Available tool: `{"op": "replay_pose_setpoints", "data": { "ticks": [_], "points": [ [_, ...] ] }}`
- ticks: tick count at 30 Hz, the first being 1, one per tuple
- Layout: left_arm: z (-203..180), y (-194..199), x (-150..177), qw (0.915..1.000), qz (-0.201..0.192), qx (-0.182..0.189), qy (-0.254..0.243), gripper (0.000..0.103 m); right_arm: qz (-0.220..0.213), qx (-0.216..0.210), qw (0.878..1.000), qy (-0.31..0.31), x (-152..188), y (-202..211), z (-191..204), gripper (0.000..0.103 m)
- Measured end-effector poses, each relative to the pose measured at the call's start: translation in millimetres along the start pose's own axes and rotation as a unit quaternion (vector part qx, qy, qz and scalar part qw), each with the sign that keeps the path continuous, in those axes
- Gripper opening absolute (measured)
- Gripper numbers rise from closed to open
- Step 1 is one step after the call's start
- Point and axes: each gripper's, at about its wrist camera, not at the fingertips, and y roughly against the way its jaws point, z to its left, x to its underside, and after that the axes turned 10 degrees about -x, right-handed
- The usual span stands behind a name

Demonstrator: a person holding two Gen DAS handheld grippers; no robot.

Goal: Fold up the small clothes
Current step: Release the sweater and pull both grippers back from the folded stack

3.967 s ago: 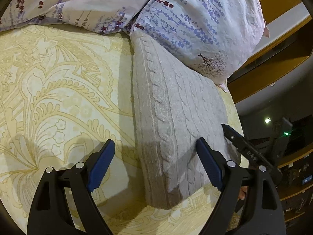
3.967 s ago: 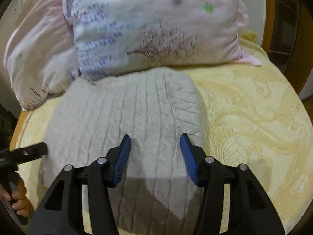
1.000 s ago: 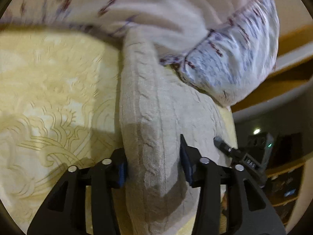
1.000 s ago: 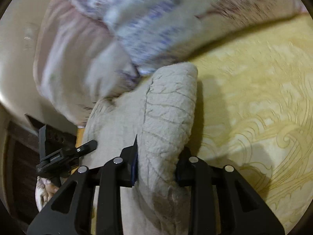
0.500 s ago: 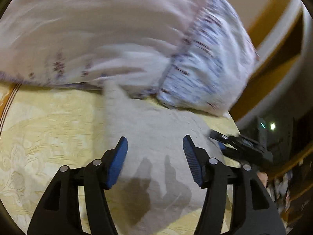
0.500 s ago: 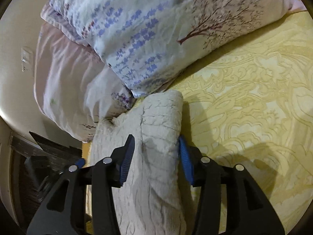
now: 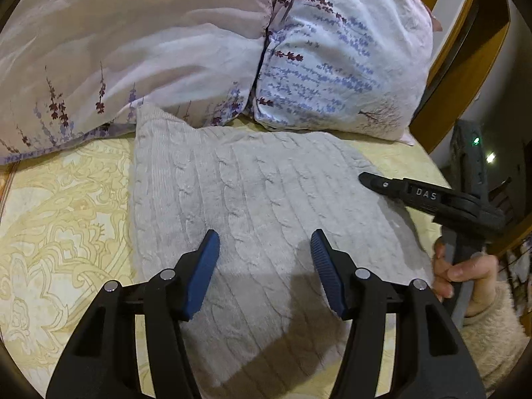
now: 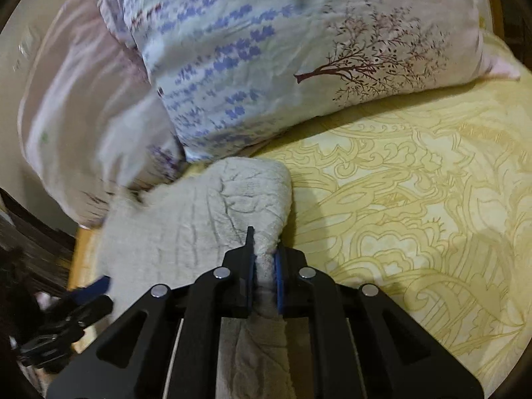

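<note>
A grey cable-knit sweater (image 7: 266,193) lies folded on the yellow bedspread (image 7: 60,232), its far edge against the pillows. My left gripper (image 7: 265,249) hovers open over its near half, blue pads (image 7: 204,266) apart with nothing pinched between them. At the sweater's right edge my right gripper (image 7: 365,178) is held by a hand (image 7: 465,272) in a fuzzy sleeve. In the right wrist view that gripper (image 8: 264,261) is closing, its pads pinching a raised ridge of the sweater (image 8: 206,212). The left gripper (image 8: 76,302) shows blurred at the lower left.
Two floral pillows (image 7: 339,60) (image 7: 133,53) lean behind the sweater, touching its far edge. A wooden bed frame (image 7: 465,50) runs along the right, with a dark room beyond it. Bare bedspread (image 8: 415,199) stretches right of the sweater in the right wrist view.
My left gripper let go of the sweater fold, opened and lifted back, and the sweater dropped flat. My right gripper opened briefly, then pinched the sweater's edge again.
</note>
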Motion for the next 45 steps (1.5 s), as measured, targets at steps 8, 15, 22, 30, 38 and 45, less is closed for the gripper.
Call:
{"op": "replay_pose_setpoints", "data": {
  "ticks": [8,15,22,30,38,45],
  "points": [
    [-5.5,40.2,12.4,0.9987,-0.042,-0.023,-0.017,0.06,-0.054,-0.023,0.993,0.104,27.5,57.9,50.1,0.036],
    [-6.2,35.9,20.3,0.9939,-0.032,-0.1,-0.036,0.063,0.022,0.027,0.983,0.182,62.5,32.6,73.7,0.032],
    [-13.3,28.1,23.2,0.9892,-0.04,-0.13,-0.055,0.067,0.005,0.032,0.985,0.169,66.6,41.5,70.2,0.032],
    [-1.2,59.9,50.3,0.9823,-0.057,-0.173,-0.042,0.07,-0.011,0.021,0.98,0.199,97.4,73.5,82.6,0.047],
    [5.8,44.7,63.5,0.9835,-0.027,-0.176,-0.032,0.072,0.003,0.062,0.977,0.205,110.4,64.7,84.3,0.053],
    [3.5,84.0,90.1,0.9828,-0.072,-0.17,-0.014,0.098,-0.086,0.066,0.977,0.183,125.4,115.8,85.9,0.101]
  ]
}}
